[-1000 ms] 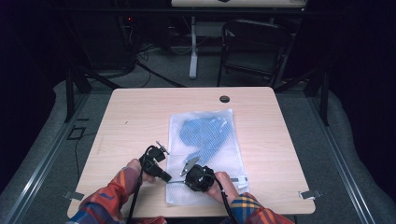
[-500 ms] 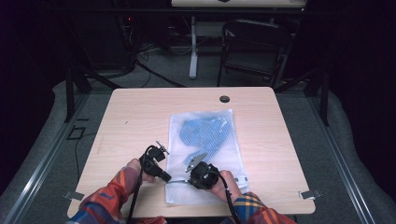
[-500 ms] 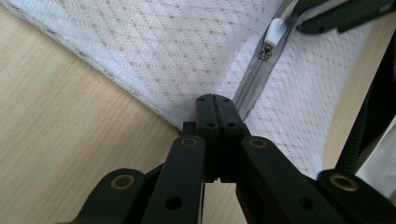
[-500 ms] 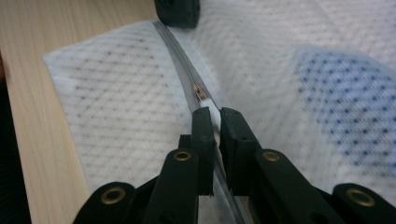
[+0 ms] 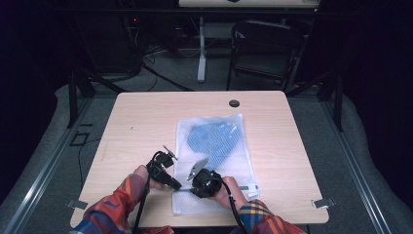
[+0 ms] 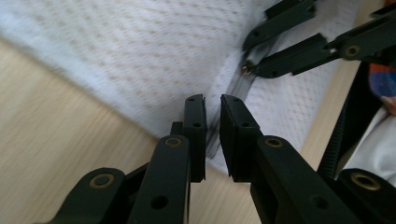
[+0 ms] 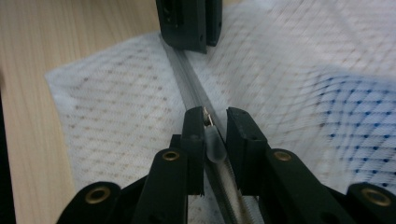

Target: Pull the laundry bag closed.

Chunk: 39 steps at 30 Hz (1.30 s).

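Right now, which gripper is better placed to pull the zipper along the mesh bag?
The right gripper. Its jaws already straddle the zipper pull on the mesh bag. The left gripper sits at the zipper's end near the bag's edge, its jaws nearly closed over the zipper track, better suited to anchoring the bag.

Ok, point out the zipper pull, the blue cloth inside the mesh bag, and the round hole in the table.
zipper pull (image 7: 212, 145), right gripper view, on its translucent tab between the fingers.
blue cloth (image 5: 214, 140), high view, on its middle, seen through the mesh.
round hole (image 5: 234, 103), high view, on its dark centre.
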Available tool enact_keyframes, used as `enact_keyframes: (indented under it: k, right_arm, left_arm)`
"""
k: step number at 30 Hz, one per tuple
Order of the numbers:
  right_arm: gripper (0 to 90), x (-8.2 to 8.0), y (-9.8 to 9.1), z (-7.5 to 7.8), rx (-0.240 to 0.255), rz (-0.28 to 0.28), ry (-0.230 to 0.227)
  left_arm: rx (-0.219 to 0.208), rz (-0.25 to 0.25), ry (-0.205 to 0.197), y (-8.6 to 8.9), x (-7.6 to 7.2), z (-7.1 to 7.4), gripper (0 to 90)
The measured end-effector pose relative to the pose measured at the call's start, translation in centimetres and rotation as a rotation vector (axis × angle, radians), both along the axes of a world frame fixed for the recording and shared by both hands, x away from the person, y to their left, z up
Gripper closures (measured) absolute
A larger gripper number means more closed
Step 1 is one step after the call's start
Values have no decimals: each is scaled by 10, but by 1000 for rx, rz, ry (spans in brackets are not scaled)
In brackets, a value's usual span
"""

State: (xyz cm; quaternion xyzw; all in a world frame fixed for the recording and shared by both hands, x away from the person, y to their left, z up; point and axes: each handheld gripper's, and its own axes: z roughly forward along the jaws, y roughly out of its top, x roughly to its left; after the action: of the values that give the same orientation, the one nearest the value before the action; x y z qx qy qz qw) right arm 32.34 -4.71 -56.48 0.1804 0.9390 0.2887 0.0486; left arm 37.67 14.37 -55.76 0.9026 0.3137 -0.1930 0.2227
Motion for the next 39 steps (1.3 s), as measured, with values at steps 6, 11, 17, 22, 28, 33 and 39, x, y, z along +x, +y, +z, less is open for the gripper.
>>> enact_keyframes:
  k: [6, 11, 17, 22, 28, 33, 39]
  right_arm:
    - [816, -1, 1, 0, -5, 8, -5]
    - [828, -3, 3, 2, -15, 9, -8]
    - [829, -4, 2, 3, -22, 17, -6]
    - [830, -4, 1, 3, -19, 6, -4]
    - [830, -1, -8, 3, -15, -13, 13]
    - [829, -3, -6, 4, -35, -10, 15]
    - [830, -2, -10, 6, -60, -5, 15]
  left_arm:
    - [56, -24, -33, -8, -3, -3, 876]
    - [40, -9, -23, -6, -2, -4, 894]
    - [35, -8, -25, -5, -3, -4, 900]
    - [45, -15, -26, -4, -2, -4, 900]
    - [40, -13, -23, -4, -2, -4, 900]
    - [29, -9, -24, -3, -1, -5, 900]
    - [27, -10, -23, -3, -1, -5, 900]
